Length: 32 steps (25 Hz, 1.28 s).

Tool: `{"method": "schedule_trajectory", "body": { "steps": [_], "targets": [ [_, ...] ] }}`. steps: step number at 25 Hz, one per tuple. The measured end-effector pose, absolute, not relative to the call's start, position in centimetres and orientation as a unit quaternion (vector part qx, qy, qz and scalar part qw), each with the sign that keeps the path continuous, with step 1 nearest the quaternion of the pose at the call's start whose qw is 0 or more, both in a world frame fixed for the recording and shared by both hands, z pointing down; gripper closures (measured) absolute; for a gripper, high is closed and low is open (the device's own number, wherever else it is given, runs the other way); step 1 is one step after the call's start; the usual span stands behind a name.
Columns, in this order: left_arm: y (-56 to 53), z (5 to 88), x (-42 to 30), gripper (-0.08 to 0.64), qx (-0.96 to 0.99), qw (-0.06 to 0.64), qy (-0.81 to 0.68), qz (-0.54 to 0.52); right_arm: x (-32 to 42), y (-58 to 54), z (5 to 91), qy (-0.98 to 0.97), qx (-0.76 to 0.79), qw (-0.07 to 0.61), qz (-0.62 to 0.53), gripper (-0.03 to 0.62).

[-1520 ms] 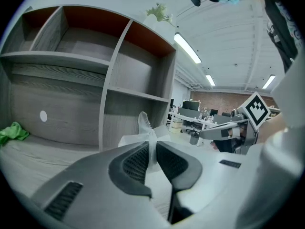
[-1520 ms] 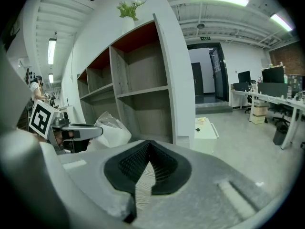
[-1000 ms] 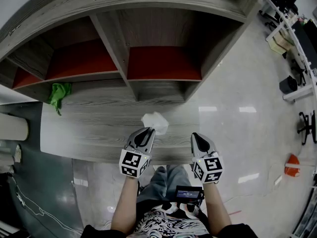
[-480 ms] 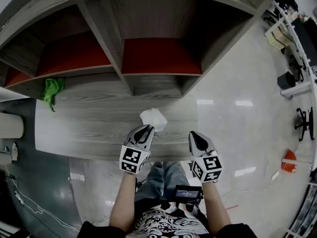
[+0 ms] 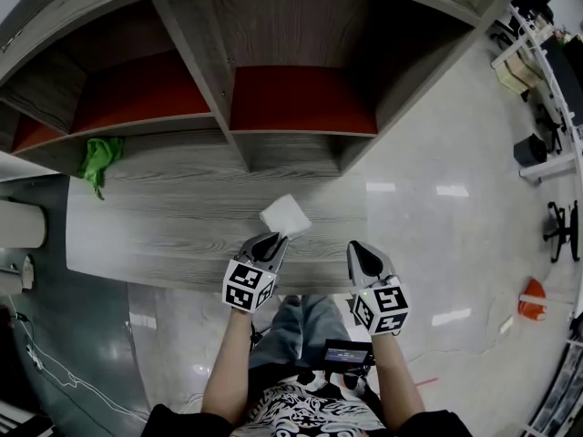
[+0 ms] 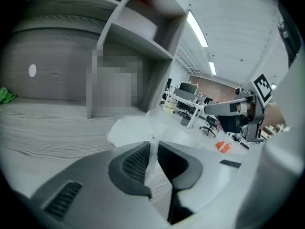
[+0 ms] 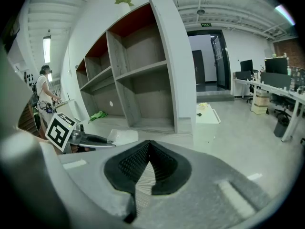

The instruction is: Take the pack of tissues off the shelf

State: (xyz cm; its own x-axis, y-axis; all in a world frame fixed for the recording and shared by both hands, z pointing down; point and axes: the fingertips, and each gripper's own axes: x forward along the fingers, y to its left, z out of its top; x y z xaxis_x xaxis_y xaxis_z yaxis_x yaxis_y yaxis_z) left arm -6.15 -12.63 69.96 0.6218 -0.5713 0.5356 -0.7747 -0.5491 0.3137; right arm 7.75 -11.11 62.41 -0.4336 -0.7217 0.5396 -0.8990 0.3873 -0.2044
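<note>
The white pack of tissues (image 5: 285, 217) is over the front part of the grey wooden bottom ledge (image 5: 164, 226) of the shelf unit. My left gripper (image 5: 271, 238) is shut on the pack's near edge. In the left gripper view the thin wrapper edge runs between the two dark pads (image 6: 136, 161), and the pack (image 6: 138, 127) spreads out beyond them. My right gripper (image 5: 362, 248) hangs to the right at the ledge's front edge, shut and holding nothing. The right gripper view shows the pack (image 7: 123, 136) at the tip of the left gripper (image 7: 97, 140).
A green cloth (image 5: 98, 157) lies at the left on the ledge. Open compartments with red backs (image 5: 301, 98) stand behind the ledge. To the right are shiny floor, desks and office chairs (image 5: 560, 230). A person stands far off (image 7: 45, 87).
The left gripper has kept its hold on the pack. The pack has turned a little and now looks flatter and squarer. The right gripper has hardly moved.
</note>
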Motion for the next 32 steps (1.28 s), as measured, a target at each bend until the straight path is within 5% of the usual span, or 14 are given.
{"method": "schedule_trajectory", "body": {
  "steps": [16, 28, 32],
  "targets": [
    [-11.1, 70.1, -6.8, 0.458, 0.854, 0.267, -0.4, 0.197, 8.0, -10.0, 62.3, -0.81, 0.504, 0.177, 0.241, 0.589],
    [-12.2, 63.7, -7.7, 0.44, 0.861, 0.199, -0.444, 0.148, 7.9, -10.1, 58.7, -0.814, 0.519, 0.145, 0.216, 0.589],
    [-12.1, 60.3, -6.9, 0.516, 0.871, 0.152, -0.447, 0.137, 8.1, -10.3, 56.7, -0.819, 0.521, 0.125, 0.205, 0.588]
  ]
}}
